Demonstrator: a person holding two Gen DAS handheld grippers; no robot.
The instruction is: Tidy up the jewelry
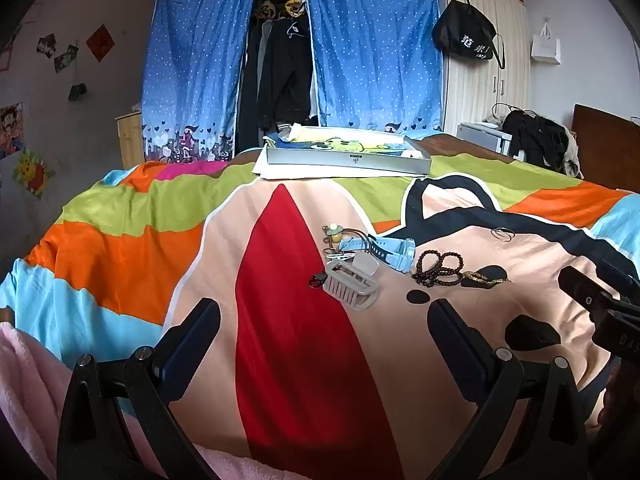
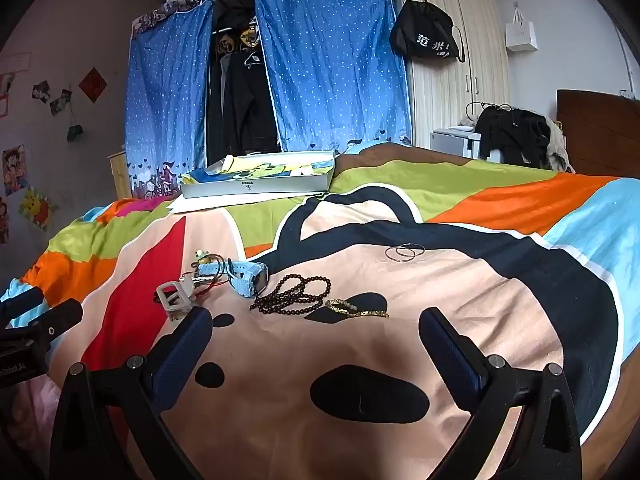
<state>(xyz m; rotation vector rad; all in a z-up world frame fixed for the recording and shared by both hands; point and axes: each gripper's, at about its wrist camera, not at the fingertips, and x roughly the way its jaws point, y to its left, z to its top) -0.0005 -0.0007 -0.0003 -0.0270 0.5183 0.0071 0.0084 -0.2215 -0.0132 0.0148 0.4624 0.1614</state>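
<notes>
Both hand-held grippers [image 1: 324,320] [image 2: 316,328] wide apart, empty, w/ bead bracelet [image 2: 294,294] ahead on bedspread [image 2: 480,300]

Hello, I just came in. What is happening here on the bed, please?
A person holds a two-finger gripper in each hand over a colourful bedspread. The left gripper and the right gripper are both open and hold nothing. Jewelry lies loose ahead of them: a blue watch, dark beads, a gold bracelet and thin rings. A flat box sits further back.
</notes>
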